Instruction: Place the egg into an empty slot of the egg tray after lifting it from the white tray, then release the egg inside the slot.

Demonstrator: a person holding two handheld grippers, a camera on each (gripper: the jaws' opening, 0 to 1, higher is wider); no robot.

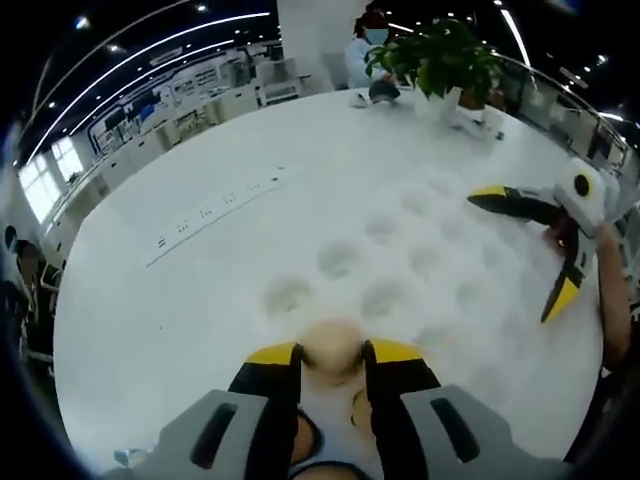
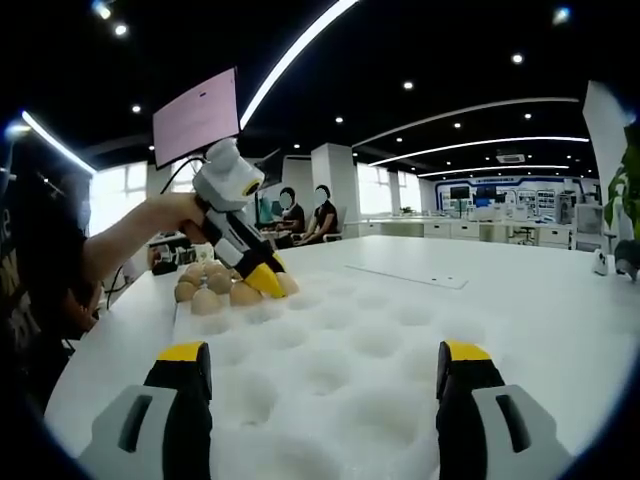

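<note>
A pale brown egg (image 1: pixel 333 343) sits between the yellow-tipped jaws of my left gripper (image 1: pixel 333 356), which is shut on it. Just beneath it lie more eggs (image 1: pixel 302 436) of the white tray. The white egg tray (image 1: pixel 430 235) stretches ahead with several empty slots. From the right gripper view, a hand holds the left gripper (image 2: pixel 266 281) over the cluster of eggs (image 2: pixel 205 292) at the egg tray's (image 2: pixel 340 330) far left corner. My right gripper (image 2: pixel 325 365) hovers low over the near slots, jaws wide apart and empty. It also enters the left gripper view as the right gripper (image 1: pixel 512 256).
Everything rests on a large round white table (image 1: pixel 180 300) with an inset socket strip (image 1: pixel 215 210). A potted plant (image 1: pixel 445 55) and a seated person (image 1: pixel 365 50) are at its far edge. Two people (image 2: pixel 305 215) sit behind the table, and a pink board (image 2: pixel 197 115) stands above the hand.
</note>
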